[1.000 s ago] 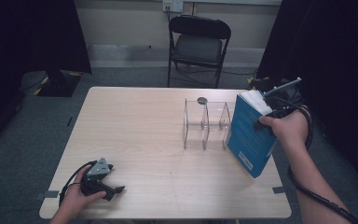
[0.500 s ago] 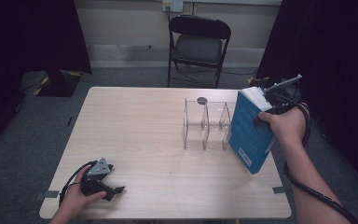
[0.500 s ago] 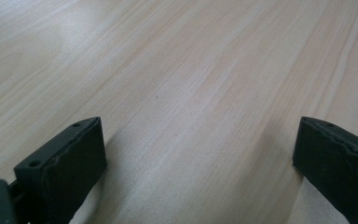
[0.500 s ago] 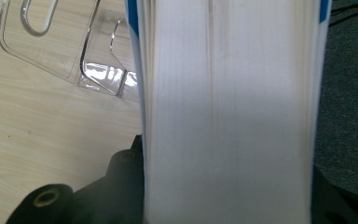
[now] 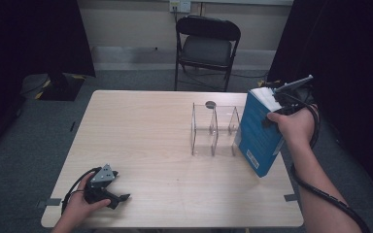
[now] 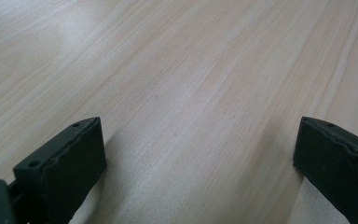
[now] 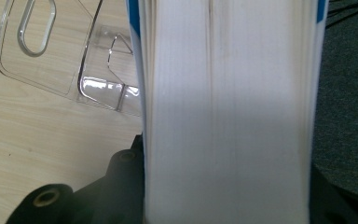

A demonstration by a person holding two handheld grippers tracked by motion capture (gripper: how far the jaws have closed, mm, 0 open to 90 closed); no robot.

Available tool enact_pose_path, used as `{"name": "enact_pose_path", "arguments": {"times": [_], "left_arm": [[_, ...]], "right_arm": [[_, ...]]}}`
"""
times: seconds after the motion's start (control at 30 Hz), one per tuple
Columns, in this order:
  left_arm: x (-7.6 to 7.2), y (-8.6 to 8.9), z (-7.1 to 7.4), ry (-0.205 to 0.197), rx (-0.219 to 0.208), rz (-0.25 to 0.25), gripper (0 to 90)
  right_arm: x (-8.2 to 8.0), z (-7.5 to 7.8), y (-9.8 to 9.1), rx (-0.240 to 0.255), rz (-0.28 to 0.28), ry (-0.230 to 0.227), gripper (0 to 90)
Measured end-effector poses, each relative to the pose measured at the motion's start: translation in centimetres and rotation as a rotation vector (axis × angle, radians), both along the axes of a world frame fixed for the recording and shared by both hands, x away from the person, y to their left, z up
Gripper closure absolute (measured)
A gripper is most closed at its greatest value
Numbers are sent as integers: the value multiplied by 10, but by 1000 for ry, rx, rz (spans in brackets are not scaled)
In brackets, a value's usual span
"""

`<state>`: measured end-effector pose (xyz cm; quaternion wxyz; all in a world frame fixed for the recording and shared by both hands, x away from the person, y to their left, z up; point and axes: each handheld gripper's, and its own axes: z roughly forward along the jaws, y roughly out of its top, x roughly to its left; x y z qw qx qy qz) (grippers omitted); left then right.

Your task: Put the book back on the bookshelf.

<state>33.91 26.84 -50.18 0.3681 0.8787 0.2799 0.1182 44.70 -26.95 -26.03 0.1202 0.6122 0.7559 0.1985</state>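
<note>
A thick blue book (image 5: pixel 258 138) hangs tilted over the table's right side, just right of a clear plastic divider rack (image 5: pixel 213 128). My right gripper (image 5: pixel 272 110) is shut on the book's upper edge, with a hand behind it. In the right gripper view the book's white page edge (image 7: pixel 228 116) stands between the black jaws, and the rack (image 7: pixel 65 56) lies to its left. My left gripper (image 5: pixel 119 198) rests on the wooden table (image 5: pixel 141 131) at the front left, held by a hand. It (image 6: pixel 198 158) is open, with bare wood between its jaws.
A black folding chair (image 5: pixel 208 46) stands behind the table. A small dark round object (image 5: pixel 210 104) lies by the rack's far end. The book overhangs near the table's right edge, with grey carpet (image 7: pixel 349 93) below. A cable (image 5: pixel 320 194) trails along the right forearm.
The book in my right gripper has edged slightly up and toward the rack. The left gripper has stayed where it was.
</note>
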Motion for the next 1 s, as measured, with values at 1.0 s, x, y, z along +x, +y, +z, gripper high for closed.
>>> {"name": "enact_pose_path", "arguments": {"times": [1.0], "left_arm": [[0,0,-1,-1,-7,-2,10]], "right_arm": [[19,-12,4,0,-22,-33,614]]}}
